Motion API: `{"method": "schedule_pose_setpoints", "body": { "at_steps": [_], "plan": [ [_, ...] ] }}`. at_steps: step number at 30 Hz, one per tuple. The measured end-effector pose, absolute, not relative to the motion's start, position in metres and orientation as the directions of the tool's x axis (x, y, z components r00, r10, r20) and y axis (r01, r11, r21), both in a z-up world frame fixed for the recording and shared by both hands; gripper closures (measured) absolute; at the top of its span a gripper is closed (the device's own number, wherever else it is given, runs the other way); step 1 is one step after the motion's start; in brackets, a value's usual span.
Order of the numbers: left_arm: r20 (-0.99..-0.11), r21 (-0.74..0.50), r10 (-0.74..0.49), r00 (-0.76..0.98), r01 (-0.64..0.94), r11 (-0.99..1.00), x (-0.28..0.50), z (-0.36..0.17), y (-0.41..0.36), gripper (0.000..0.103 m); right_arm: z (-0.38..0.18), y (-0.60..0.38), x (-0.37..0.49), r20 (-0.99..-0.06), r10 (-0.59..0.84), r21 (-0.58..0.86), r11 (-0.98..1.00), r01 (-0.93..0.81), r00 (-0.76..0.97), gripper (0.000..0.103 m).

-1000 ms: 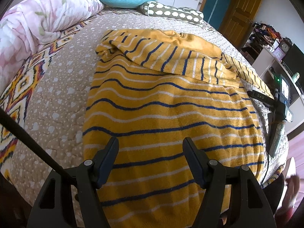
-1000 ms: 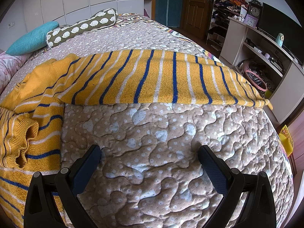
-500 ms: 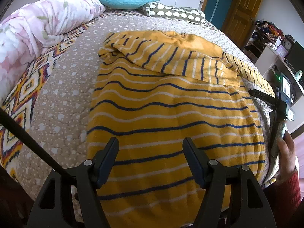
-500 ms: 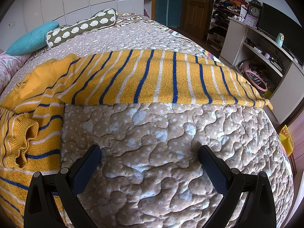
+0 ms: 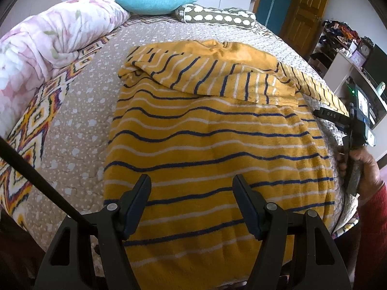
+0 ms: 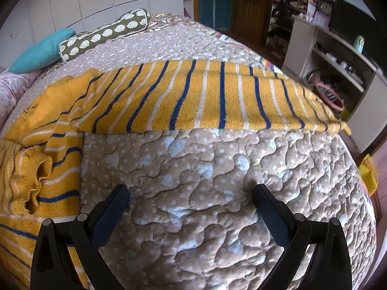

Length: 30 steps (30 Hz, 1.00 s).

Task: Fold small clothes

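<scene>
A yellow sweater with blue and white stripes (image 5: 205,140) lies spread on the bed. One sleeve (image 5: 217,79) is folded across its chest. The other sleeve (image 6: 205,99) stretches out flat to the right over the quilt. My left gripper (image 5: 191,188) is open and empty, just above the sweater's hem. My right gripper (image 6: 189,195) is open and empty, over bare quilt in front of the outstretched sleeve. The right gripper also shows in the left wrist view (image 5: 350,125), held by a hand at the bed's right edge.
The bed has a beige quilted cover (image 6: 217,193). A pink floral duvet (image 5: 48,43), a teal pillow (image 5: 154,2) and a spotted bolster (image 5: 217,17) lie at the head. White shelves (image 6: 338,48) and a door (image 5: 304,7) stand to the right.
The left gripper has pulled back and up a little from the sweater. The right gripper has shifted slightly, and its hand now shows at the bed edge.
</scene>
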<state>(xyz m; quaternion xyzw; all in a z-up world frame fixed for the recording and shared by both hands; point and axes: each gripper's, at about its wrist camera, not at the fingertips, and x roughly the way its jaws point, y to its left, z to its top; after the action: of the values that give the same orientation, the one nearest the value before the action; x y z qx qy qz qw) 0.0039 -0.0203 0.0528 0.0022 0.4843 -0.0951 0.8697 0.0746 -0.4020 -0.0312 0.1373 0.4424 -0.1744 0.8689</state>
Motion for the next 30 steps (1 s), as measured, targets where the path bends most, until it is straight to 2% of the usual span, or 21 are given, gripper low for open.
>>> {"method": "schedule_pose_setpoints", "body": {
  "at_steps": [7,17,22,30],
  "plan": [
    [-0.845,-0.074,-0.155,0.512,0.176,0.982,0.001,0.054,-0.026,0.035,-0.033,-0.402,0.076,-0.815,-0.180,0.080,0.907,0.414,0.551,0.000],
    [-0.843,-0.071,-0.152,0.517,0.173,0.982,-0.002,0.056,-0.029,0.035,-0.030,-0.408,0.061,-0.768,-0.144,0.178,0.888,0.424,0.625,0.000],
    [-0.843,-0.071,-0.153,0.516,0.174,0.982,-0.002,0.056,-0.029,0.035,-0.032,-0.396,0.070,-0.791,-0.202,0.081,0.901,0.426,0.578,0.000],
    [-0.849,-0.077,-0.154,0.505,0.171,0.982,0.001,0.050,-0.032,0.035,-0.032,-0.395,0.070,-0.788,-0.208,0.077,0.900,0.428,0.579,0.000]
  ]
}}
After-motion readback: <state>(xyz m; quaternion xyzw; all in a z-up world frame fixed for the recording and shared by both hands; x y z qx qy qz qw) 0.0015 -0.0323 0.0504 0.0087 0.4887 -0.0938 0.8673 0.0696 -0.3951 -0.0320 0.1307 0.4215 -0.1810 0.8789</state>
